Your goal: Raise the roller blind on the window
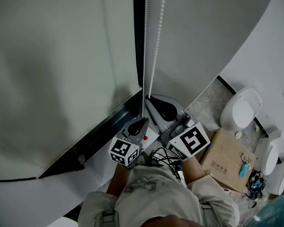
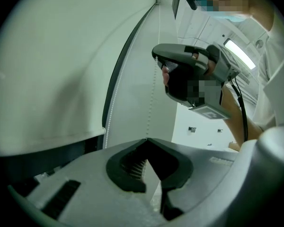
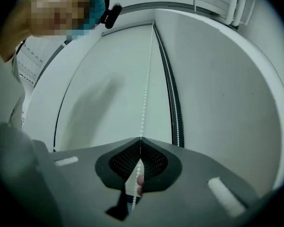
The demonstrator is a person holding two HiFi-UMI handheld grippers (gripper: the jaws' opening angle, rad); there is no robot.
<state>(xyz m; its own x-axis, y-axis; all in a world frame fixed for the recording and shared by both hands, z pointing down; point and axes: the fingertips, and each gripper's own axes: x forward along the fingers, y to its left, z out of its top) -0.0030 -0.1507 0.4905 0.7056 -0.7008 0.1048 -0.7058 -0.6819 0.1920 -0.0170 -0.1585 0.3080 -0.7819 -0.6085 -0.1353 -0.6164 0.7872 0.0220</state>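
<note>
- The roller blind (image 1: 61,79) hung low over the window, its pale sheet filling the left of the head view beside the dark window frame (image 1: 138,32).
- Two strands of the bead chain (image 1: 155,56) dropped along that frame to the two grippers.
- The right gripper (image 3: 140,138) had its jaws pinched together on one strand, with beads running up from the tips and trailing below them.
- The left gripper (image 2: 147,139), just below and beside the right one, was likewise closed on the other strand at its tips.
- A cardboard box (image 1: 225,160) lay on the floor to the right.
</note>
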